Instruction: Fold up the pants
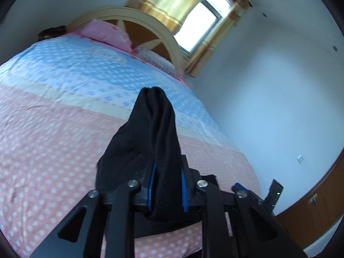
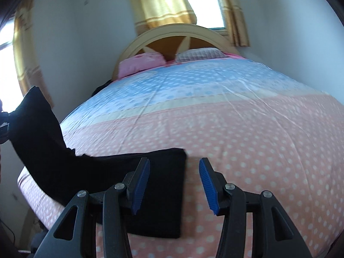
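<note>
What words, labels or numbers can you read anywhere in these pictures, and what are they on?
None can be read.
Pink pillow: a faint printed pattern, too blurred to tell whether it holds letters.
Black pants, bedspread, curtains and both grippers: no text showing.

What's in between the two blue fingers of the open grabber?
Only polka-dot bedsheet shows between the right gripper's fingers in the right wrist view. The black pants lie beside the gap, behind the left-hand finger.
</note>
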The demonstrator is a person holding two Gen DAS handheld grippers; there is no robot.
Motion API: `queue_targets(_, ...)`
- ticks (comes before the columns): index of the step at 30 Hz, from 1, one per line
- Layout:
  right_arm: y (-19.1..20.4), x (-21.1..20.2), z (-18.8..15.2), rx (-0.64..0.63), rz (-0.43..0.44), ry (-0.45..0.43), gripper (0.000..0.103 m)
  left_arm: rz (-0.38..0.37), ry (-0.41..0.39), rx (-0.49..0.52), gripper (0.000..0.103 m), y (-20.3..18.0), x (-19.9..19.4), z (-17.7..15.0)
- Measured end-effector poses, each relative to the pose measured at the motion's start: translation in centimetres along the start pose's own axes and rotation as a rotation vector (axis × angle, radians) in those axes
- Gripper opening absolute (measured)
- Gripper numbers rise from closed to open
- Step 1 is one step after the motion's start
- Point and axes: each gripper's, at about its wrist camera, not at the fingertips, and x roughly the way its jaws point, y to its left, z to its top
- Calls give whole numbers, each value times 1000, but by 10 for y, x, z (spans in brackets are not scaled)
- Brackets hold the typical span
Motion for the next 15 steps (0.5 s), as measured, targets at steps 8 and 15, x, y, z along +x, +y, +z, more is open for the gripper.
queue_targets(8, -19, 1, 2, 52, -12, -4, 50, -59, 163, 129, 20, -77, 83, -8)
queue_targets(15, -23, 10, -1, 70, 3, 22, 50, -19, 331, 212, 20, -104, 166, -41)
